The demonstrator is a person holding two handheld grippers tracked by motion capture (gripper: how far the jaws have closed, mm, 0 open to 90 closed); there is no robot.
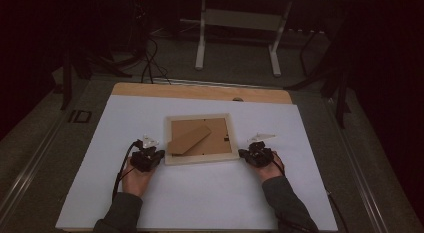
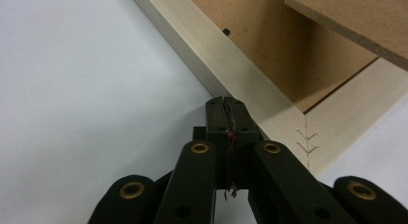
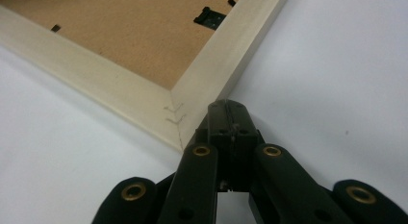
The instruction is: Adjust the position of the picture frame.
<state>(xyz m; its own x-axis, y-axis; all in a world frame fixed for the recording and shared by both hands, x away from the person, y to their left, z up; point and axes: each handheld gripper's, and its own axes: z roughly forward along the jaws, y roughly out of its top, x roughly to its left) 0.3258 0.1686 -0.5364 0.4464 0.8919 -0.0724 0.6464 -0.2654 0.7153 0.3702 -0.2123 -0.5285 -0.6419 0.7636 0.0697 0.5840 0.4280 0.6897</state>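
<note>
Your picture frame (image 1: 201, 138) lies face down near the middle of the white bench (image 1: 200, 193), its brown backing board up and its stand flap (image 1: 189, 139) lying across the left half. Your left tool (image 2: 226, 105) has its jaws fully closed on nothing, tips against the frame's outer left edge near the near corner. Your right tool (image 3: 228, 108) is likewise closed and empty, tips just beside the frame's near right corner.

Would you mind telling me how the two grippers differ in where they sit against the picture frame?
The left gripper meets the picture frame at its near-left corner; the right gripper sits by its near-right corner. The left gripper's tips touch the wood; the right gripper's lie just beside it. Both are shut and hold nothing.
</note>
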